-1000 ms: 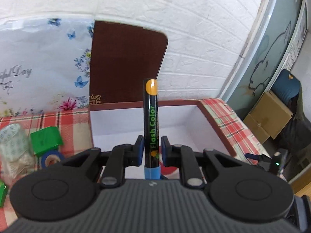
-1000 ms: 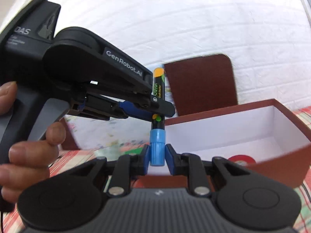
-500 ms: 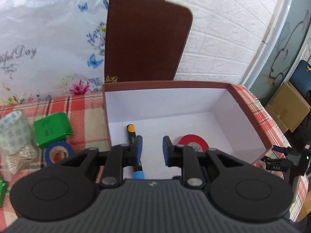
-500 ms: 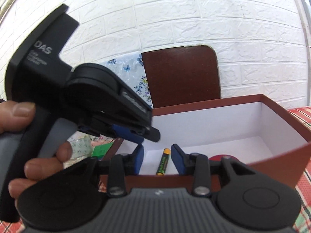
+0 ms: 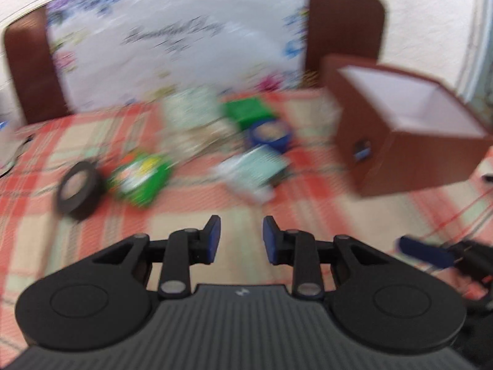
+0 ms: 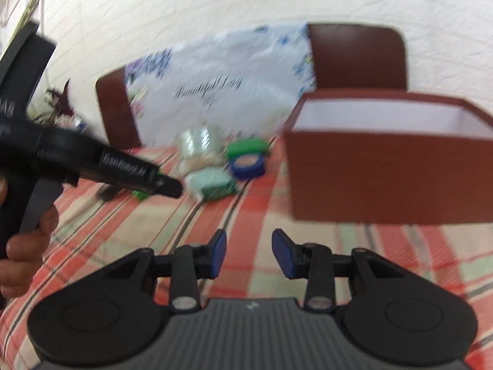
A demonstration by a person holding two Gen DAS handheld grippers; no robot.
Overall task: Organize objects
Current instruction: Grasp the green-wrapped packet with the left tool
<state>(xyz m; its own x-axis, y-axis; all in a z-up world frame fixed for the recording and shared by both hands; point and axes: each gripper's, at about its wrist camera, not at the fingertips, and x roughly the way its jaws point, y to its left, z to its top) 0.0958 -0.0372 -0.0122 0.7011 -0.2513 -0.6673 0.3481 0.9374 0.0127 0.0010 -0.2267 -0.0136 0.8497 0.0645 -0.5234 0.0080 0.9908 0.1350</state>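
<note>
My left gripper (image 5: 240, 236) is open and empty above the checked tablecloth, short of the loose objects. Ahead of it lie a black tape roll (image 5: 77, 189), a green packet (image 5: 140, 178), a pale green-white packet (image 5: 252, 172), a blue tape roll (image 5: 270, 134) and a green box (image 5: 248, 112). The brown box (image 5: 400, 129) with a white inside stands at the right. My right gripper (image 6: 249, 251) is open and empty, in front of the brown box (image 6: 385, 182). The left gripper body (image 6: 92, 160) shows at the left of the right wrist view. Both views are blurred.
A floral white bag (image 5: 178, 46) and brown chair backs (image 5: 345, 24) stand behind the table against the white brick wall. A clear bag of small items (image 6: 200, 145) lies by the blue tape roll (image 6: 248, 163). The right gripper's finger (image 5: 425, 251) shows at the right in the left wrist view.
The marker was let go into the brown box. Both grippers opened and pulled back out of the box; the left one swung left toward the loose objects.
</note>
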